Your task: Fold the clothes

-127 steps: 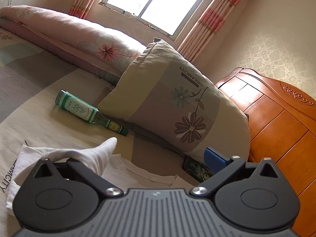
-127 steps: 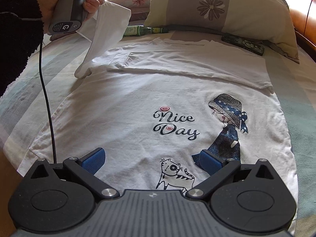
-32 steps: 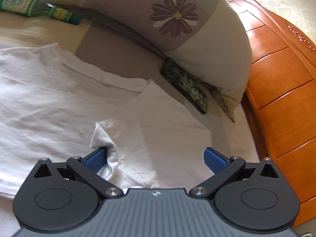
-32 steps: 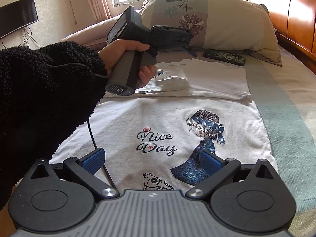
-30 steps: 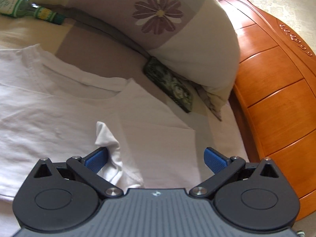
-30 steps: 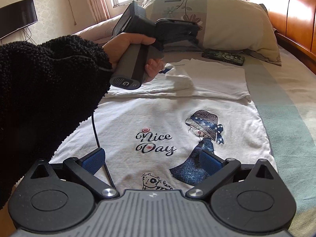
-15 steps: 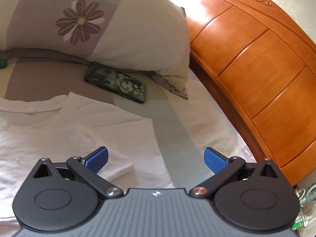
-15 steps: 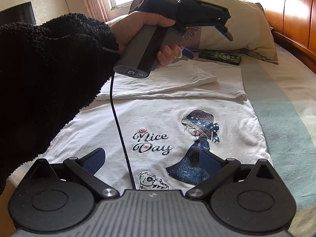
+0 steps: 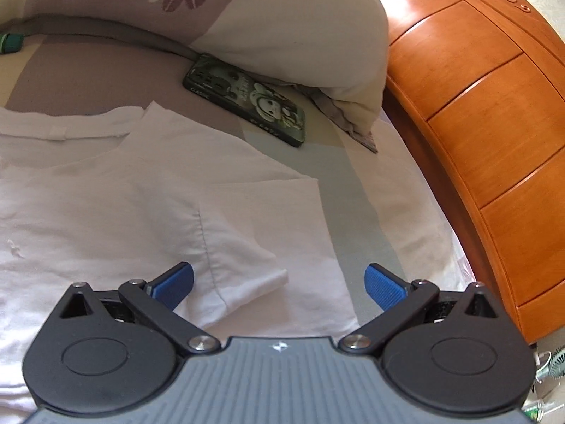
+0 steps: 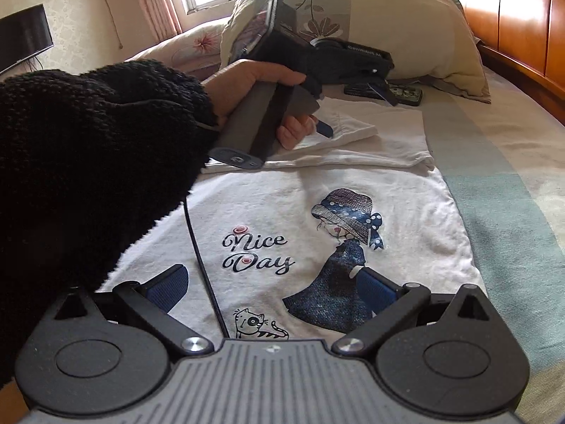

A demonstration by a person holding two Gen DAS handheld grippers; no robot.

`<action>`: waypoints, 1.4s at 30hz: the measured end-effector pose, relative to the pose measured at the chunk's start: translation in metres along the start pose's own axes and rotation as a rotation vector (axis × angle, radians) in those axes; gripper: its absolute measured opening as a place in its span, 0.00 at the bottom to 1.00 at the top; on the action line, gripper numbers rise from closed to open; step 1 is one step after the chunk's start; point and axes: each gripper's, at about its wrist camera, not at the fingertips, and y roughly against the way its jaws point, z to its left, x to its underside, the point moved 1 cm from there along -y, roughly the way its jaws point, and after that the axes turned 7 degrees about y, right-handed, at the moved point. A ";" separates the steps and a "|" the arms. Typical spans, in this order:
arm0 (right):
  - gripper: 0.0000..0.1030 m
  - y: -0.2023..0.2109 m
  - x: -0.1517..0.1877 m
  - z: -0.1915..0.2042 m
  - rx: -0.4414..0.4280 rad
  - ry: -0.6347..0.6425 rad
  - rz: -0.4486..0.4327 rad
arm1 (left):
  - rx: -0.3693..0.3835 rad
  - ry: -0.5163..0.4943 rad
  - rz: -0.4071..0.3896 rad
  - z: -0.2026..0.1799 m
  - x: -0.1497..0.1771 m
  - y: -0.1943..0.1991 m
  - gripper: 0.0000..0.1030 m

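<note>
The white T-shirt (image 10: 317, 212) lies flat on the bed (image 10: 501, 162), its top part folded down over itself, and a sleeve (image 9: 243, 265) is tucked across that fold. My left tool (image 9: 279, 281) hovers just above the sleeve, fingers spread, gripping nothing. My right tool (image 10: 272, 288) hangs over the printed hem, fingers apart too. Beyond the collar, a phone (image 9: 243, 99) lies beside the pillow (image 9: 247, 21).

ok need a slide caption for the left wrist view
Open left tongs over the folded sleeve of a white T-shirt on the bed, phone and pillow beyond.
</note>
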 end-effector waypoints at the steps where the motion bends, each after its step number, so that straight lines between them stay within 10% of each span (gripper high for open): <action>1: 1.00 -0.002 0.001 -0.002 0.009 -0.006 0.005 | -0.005 -0.025 -0.018 0.000 0.000 0.012 0.99; 7: 1.00 -0.014 0.005 -0.006 0.071 -0.013 0.048 | -0.133 -0.048 -0.129 0.039 -0.022 0.092 0.99; 22: 1.00 -0.045 0.003 0.012 0.105 0.037 0.125 | -0.281 0.279 -0.220 0.213 -0.005 0.165 0.99; 27: 1.00 -0.049 0.000 0.013 0.113 0.040 0.115 | -0.142 0.326 -0.293 0.229 -0.025 0.178 0.99; 32: 1.00 -0.056 -0.001 0.016 0.121 0.046 0.132 | -0.193 0.313 -0.252 0.246 -0.017 0.156 0.99; 42: 1.00 -0.057 0.000 0.019 0.121 0.053 0.135 | -0.051 0.267 -0.275 0.207 0.013 0.198 0.99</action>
